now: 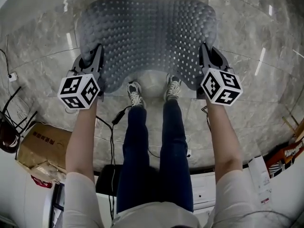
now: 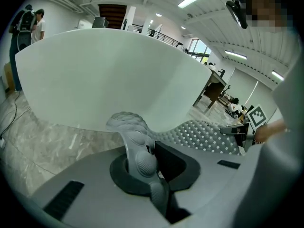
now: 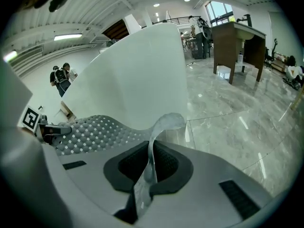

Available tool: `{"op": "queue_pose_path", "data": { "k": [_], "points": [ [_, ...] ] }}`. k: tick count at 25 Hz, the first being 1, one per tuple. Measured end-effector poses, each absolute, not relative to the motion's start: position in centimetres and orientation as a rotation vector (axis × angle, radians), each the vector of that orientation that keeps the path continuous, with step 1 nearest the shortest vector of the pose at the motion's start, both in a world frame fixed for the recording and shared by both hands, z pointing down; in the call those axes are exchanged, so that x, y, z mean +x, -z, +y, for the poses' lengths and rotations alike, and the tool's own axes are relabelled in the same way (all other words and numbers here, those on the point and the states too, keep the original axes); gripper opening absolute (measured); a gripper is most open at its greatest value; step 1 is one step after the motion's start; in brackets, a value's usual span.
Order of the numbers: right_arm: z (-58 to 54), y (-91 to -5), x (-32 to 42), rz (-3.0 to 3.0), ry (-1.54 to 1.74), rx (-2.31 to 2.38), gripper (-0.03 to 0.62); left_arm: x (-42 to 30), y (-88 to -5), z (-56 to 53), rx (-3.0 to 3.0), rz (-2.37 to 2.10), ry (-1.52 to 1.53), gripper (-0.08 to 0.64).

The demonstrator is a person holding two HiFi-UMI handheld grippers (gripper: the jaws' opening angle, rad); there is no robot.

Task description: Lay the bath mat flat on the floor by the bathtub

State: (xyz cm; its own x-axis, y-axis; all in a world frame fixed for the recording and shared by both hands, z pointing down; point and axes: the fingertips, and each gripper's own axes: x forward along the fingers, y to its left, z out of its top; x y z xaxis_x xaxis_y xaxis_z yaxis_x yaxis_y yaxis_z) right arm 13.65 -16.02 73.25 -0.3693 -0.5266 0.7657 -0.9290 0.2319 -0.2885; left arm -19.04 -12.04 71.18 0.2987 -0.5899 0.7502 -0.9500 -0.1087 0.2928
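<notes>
The grey perforated bath mat (image 1: 147, 37) hangs spread between my two grippers over the marble floor, with its near edge sagging above the person's shoes (image 1: 135, 93). My left gripper (image 1: 96, 60) is shut on the mat's near left corner. In the left gripper view that studded corner (image 2: 137, 151) is pinched between the jaws of the left gripper (image 2: 148, 164). My right gripper (image 1: 205, 58) is shut on the near right corner, where a thin fold of mat (image 3: 151, 156) stands up between its jaws. The white bathtub (image 2: 109, 75) rises just beyond the mat and fills the middle of the right gripper view too (image 3: 137, 84).
A cardboard box (image 1: 40, 146) lies on the floor at the left behind me, and black cables (image 1: 114, 122) run beside my legs. A wooden desk (image 3: 237, 42) stands farther off to the right. People stand in the background (image 2: 35, 23).
</notes>
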Motion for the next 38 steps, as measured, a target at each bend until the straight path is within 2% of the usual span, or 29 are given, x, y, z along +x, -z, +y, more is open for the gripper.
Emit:
{"op": "queue_pose_path", "data": {
  "k": [11,27,38],
  "points": [
    [-16.8,-79.9,13.3,-1.957,-0.985,1.331,0.040,-19.7,-77.8,-12.6,1.792,-1.399,-0.623,0.046],
    [-17.6,-85.3,14.9,-1.890,-0.941,1.415,0.040,-19.2,-82.5,-13.3,1.792,-1.453,-0.642,0.046],
    [-17.7,-87.6,15.2,-1.878,-0.908,1.394,0.040,-19.4,-85.5,-13.5,1.828,-1.458,-0.778,0.046]
  ]
}}
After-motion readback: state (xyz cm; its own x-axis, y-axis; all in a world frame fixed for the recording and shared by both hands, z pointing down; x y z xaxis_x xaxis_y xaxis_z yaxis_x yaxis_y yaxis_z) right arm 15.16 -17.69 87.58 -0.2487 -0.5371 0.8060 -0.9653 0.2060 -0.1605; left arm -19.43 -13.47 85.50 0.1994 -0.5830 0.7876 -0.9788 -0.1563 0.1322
